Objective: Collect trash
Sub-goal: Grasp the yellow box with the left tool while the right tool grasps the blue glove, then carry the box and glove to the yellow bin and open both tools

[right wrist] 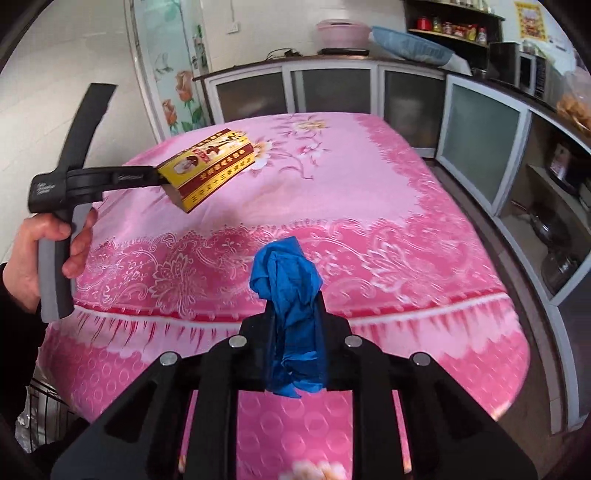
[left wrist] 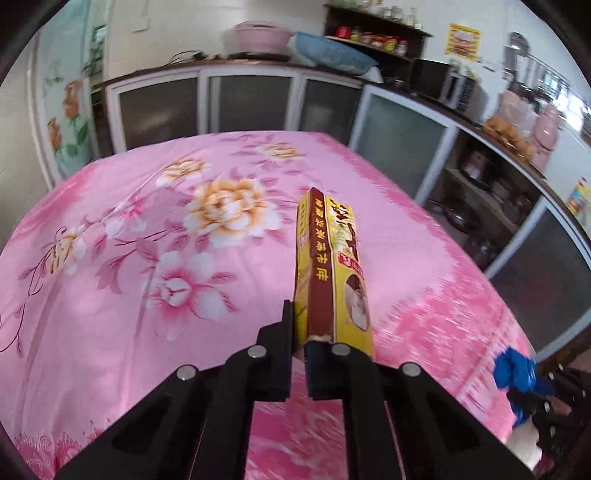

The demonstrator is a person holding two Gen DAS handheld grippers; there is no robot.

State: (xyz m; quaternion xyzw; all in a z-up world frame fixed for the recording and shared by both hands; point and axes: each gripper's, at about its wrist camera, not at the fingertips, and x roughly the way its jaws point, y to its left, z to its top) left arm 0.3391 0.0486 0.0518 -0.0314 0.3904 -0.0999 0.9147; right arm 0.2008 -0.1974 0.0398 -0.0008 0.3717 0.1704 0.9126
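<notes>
Right tool (right wrist: 295, 332) grips blue wad (right wrist: 290, 291); left tool (left wrist: 299, 332) grips yellow carton (left wrist: 332, 273), lettering perhaps Chinese.

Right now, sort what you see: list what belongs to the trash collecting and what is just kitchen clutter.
Part of the job:
- yellow box, clamped in the left gripper, held above the pink floral cloth
- crumpled blue wrapper, clamped in the right gripper

Just there:
- pink basin and blue basket on the counter
- jars on the shelf
- microwave
</notes>
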